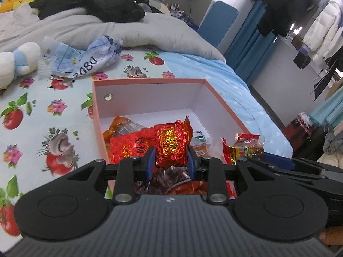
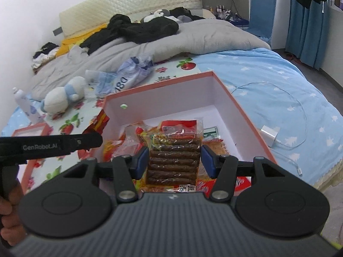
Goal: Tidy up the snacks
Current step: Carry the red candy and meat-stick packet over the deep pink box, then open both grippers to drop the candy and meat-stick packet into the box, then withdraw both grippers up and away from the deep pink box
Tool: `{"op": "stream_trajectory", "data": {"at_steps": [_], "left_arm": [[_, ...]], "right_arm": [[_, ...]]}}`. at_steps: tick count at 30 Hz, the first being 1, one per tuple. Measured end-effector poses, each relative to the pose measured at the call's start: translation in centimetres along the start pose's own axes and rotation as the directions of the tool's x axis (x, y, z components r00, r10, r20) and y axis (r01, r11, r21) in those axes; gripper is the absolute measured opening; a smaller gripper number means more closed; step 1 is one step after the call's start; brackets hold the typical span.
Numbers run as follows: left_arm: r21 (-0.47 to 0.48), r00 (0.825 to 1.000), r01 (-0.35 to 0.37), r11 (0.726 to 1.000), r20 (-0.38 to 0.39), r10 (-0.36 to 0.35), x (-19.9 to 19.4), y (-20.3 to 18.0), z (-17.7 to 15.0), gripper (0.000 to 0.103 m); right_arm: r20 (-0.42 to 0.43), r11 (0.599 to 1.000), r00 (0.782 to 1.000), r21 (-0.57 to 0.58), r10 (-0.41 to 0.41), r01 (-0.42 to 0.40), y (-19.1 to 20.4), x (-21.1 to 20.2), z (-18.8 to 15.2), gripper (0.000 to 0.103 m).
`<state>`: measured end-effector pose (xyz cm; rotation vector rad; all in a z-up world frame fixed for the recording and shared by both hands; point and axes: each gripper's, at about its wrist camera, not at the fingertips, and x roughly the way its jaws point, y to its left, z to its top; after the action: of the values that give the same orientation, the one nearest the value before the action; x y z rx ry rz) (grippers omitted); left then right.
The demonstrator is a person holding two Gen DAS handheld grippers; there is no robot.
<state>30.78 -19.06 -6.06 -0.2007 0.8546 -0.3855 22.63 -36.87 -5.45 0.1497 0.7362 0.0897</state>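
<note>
Two grippers hang over the pink box on the bed, each with a snack pinched between its blue pads. The left gripper is closed on a crinkled red foil packet with gold print, held above the near edge of the box. The right gripper is clamped on a clear pack of brown snack sticks, also over the near side of the box, with its red label end pointing toward the far wall.

Inside the box lie more snacks in a loose heap: a flat red pouch with gold characters, an orange wrapper behind it, and a small green-and-white packet near the right wall. The far half of the box floor is bare white.

Around the box, a crumpled blue-and-white plastic bag sits on the fruit-print sheet just beyond the far rim, with a white plush toy to its left. A white charger block with its cable lies on the blue star-print cover to the right of the box. A second pink box part lies off to the left, partly hidden behind the left gripper's black arm. Grey bedding and black clothes are piled farther back.
</note>
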Motion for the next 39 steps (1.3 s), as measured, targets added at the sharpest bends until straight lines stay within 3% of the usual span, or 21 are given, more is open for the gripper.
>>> {"op": "stream_trajectory", "data": {"at_steps": [9,15,17,18,20,28,39], "left_arm": [[-0.005,0.998,0.023,1.0,-0.058,-0.023,5.8,1.1,1.9,0.035],[0.007,0.997,0.016,1.0,-0.069,-0.015,7.1,1.2,2.4,0.036],[-0.004,0.997,0.013,1.0,-0.075,-0.014,6.9,1.3,2.4,0.041],[-0.011,0.997,0.014,1.0,-0.071,-0.015,6.7,1.5,2.4,0.047],[-0.014,0.998,0.009,1.0,-0.06,-0.009,5.9,1.6,2.4,0.051],[0.007,1.0,-0.002,1.0,0.006,0.001,0.4,0.8,2.3,0.051],[0.029,0.995,-0.009,1.0,0.101,0.006,-9.7,-1.2,-0.8,0.051]], "right_arm": [[-0.067,1.0,0.998,0.013,-0.002,0.002,-1.5,5.4,1.0,0.057],[-0.09,1.0,0.996,0.027,0.006,-0.004,-1.8,6.9,1.3,0.059],[-0.1,0.999,0.995,0.039,0.002,0.001,-1.9,7.2,1.5,0.059],[-0.105,0.999,0.994,0.046,0.002,0.002,-2.0,7.3,1.5,0.065],[-0.103,0.998,0.995,0.061,-0.005,0.012,-2.0,7.0,1.5,0.074],[-0.044,0.998,0.999,0.064,0.026,-0.023,-0.6,2.8,1.4,0.075],[0.045,0.996,0.997,0.058,0.058,-0.06,1.7,-4.9,-0.1,0.075]]}}
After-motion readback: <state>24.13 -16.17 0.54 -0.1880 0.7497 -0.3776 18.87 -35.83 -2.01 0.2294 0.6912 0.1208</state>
